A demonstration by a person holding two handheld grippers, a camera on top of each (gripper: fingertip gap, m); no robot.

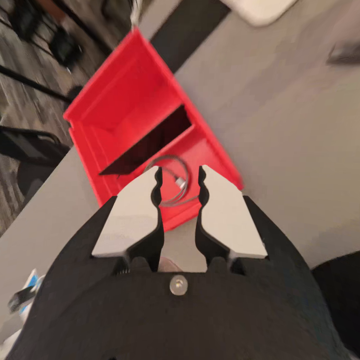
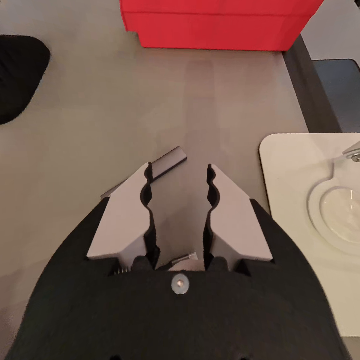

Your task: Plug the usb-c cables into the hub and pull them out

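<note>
Left wrist view shows the left gripper (image 1: 180, 171), jaws spread, above a coiled silver braided cable (image 1: 175, 185) lying in the red plastic bin (image 1: 124, 93), while the right gripper (image 2: 179, 167), jaws spread and empty, hovers beside the flat grey metal hub (image 2: 169, 161), so plugging seems not yet begun.

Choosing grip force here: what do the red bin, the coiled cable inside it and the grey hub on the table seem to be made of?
Red bin: likely moulded plastic, matte, uniform colour, with a thin rim. Coiled cable: silvery, perhaps braided sheath with a metal-looking plug; blur leaves it open. Grey hub: flat bar with satin sheen, probably aluminium.
</note>
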